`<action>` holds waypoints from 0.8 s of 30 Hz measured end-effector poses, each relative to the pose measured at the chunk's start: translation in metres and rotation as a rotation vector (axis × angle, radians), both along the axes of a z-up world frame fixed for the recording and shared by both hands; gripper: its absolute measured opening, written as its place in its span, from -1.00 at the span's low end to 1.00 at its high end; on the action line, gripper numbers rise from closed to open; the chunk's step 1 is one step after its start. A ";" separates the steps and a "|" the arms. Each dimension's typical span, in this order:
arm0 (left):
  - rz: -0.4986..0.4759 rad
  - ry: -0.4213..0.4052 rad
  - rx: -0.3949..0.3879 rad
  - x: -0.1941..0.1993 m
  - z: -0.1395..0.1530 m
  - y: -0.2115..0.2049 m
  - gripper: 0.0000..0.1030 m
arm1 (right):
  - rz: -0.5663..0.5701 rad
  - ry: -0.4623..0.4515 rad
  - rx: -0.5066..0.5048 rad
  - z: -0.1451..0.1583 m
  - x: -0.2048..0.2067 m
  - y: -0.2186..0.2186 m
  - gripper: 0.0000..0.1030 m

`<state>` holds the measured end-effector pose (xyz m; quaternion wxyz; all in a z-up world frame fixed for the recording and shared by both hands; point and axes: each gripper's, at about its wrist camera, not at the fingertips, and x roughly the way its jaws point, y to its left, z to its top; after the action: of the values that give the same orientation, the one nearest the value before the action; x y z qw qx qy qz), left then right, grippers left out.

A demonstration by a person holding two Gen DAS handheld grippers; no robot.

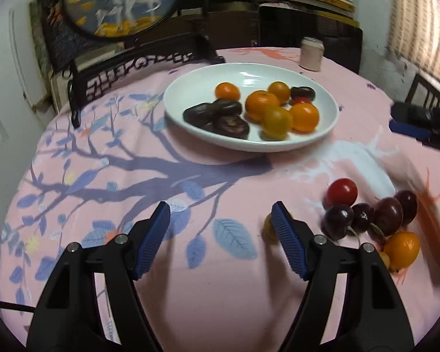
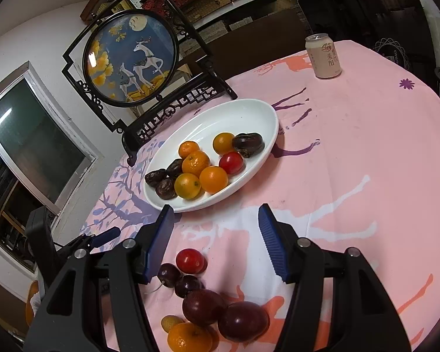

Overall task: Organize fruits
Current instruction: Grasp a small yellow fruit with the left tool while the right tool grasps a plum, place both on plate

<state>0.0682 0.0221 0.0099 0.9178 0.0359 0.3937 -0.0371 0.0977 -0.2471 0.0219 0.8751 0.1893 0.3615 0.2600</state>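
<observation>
A white oval plate (image 1: 190,88) (image 2: 249,108) holds several oranges, dark dried fruits and a red tomato (image 2: 231,162). My left gripper (image 1: 220,214) hangs open over bare cloth in front of the plate, with a small yellow fruit (image 1: 267,228) just behind its right finger. To its right lies a loose cluster: a red tomato (image 1: 341,190), dark plums (image 1: 388,215) and an orange (image 1: 402,249). My right gripper (image 2: 217,214) is open above that same cluster; the tomato (image 2: 190,261) and plums (image 2: 204,306) lie on the cloth under its fingers, untouched.
The round table wears a pink cloth (image 1: 220,293) printed with a blue tree. A drink can (image 2: 322,55) stands at the far edge. A black-framed deer screen (image 2: 132,58) stands behind the plate. Shelves and a window lie beyond the table.
</observation>
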 end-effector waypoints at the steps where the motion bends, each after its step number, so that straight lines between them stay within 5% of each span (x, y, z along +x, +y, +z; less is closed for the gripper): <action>1: -0.007 0.001 -0.019 -0.001 0.000 0.001 0.42 | 0.001 -0.001 -0.001 0.000 -0.001 0.000 0.17; 8: -0.131 0.030 0.068 -0.007 -0.013 -0.030 0.43 | 0.012 -0.001 -0.016 -0.005 -0.009 -0.001 0.17; 14: -0.136 0.094 -0.009 0.000 -0.020 -0.022 -0.34 | 0.021 0.022 -0.023 -0.014 -0.018 -0.005 0.17; 24: -0.130 0.084 -0.006 -0.002 -0.020 -0.023 -0.49 | 0.023 0.040 -0.023 -0.027 -0.039 -0.020 0.17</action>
<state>0.0665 -0.0012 -0.0103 0.8962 0.0571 0.4287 -0.0993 0.0586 -0.2668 -0.0052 0.8668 0.1803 0.3839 0.2623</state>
